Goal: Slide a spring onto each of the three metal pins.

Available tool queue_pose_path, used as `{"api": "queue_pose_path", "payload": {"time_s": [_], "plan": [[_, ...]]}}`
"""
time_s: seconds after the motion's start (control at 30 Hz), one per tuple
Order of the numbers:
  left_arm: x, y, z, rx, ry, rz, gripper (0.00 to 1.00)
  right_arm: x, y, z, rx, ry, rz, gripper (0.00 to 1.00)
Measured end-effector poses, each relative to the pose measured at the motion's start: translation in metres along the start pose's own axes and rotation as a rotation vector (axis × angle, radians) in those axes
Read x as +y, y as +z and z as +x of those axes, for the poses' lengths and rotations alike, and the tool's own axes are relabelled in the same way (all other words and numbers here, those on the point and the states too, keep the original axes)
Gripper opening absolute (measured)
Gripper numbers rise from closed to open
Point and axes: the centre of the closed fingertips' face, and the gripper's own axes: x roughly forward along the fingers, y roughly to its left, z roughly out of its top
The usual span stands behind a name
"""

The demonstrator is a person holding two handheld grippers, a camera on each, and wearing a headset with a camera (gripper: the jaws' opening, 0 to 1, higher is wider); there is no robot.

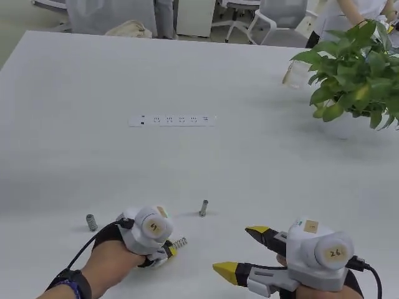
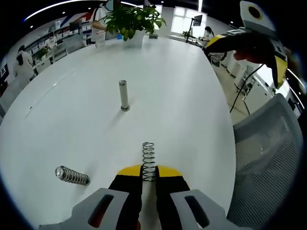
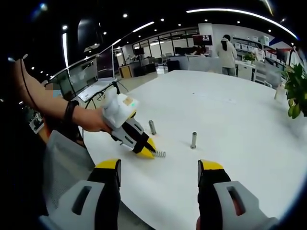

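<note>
A bare metal pin (image 1: 203, 208) stands upright on the white table (image 1: 187, 162). Left of it stands a second pin (image 1: 91, 222) with a spring wound around it. My left gripper (image 1: 169, 249) lies low on the table, shut on a loose spring (image 1: 180, 242) that sticks out past its yellow tips. In the left gripper view the spring (image 2: 148, 158) juts from the left gripper (image 2: 148, 168), with the bare pin (image 2: 123, 95) ahead and the sprung pin (image 2: 72, 176) at lower left. My right gripper (image 1: 241, 250) is open and holds nothing. The right gripper (image 3: 159, 167) faces both pins (image 3: 194, 140).
A white power strip (image 1: 173, 120) lies mid-table. A potted plant (image 1: 355, 68) and a small glass (image 1: 296, 73) stand at the far right. Office chairs (image 1: 274, 18) and a person stand beyond the far edge. An office chair (image 2: 268, 158) is at the near edge.
</note>
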Motion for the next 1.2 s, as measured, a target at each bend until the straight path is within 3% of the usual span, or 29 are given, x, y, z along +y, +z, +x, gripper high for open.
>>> {"api": "queue_pose_path", "payload": {"time_s": [0.23, 0.33, 0.6, 0.7, 1.2], "plan": [[0.001, -0.010, -0.018, -0.008, 0.007, -0.007, 0.02, 0.004, -0.002, 0.002, 0.001, 0.011, 0.002, 0.63], [0.000, -0.011, -0.028, -0.045, 0.004, -0.052, 0.02, 0.008, -0.004, 0.003, 0.005, 0.029, -0.003, 0.64], [-0.006, -0.024, -0.049, -0.052, 0.001, -0.045, 0.02, 0.019, -0.006, 0.007, 0.013, 0.062, -0.011, 0.63], [-0.008, -0.024, -0.060, -0.076, 0.001, -0.065, 0.02, 0.020, -0.006, 0.008, 0.012, 0.069, -0.011, 0.63], [-0.007, -0.024, -0.096, -0.122, 0.048, -0.051, 0.02, 0.028, -0.003, 0.014, 0.013, 0.099, -0.021, 0.62]]}}
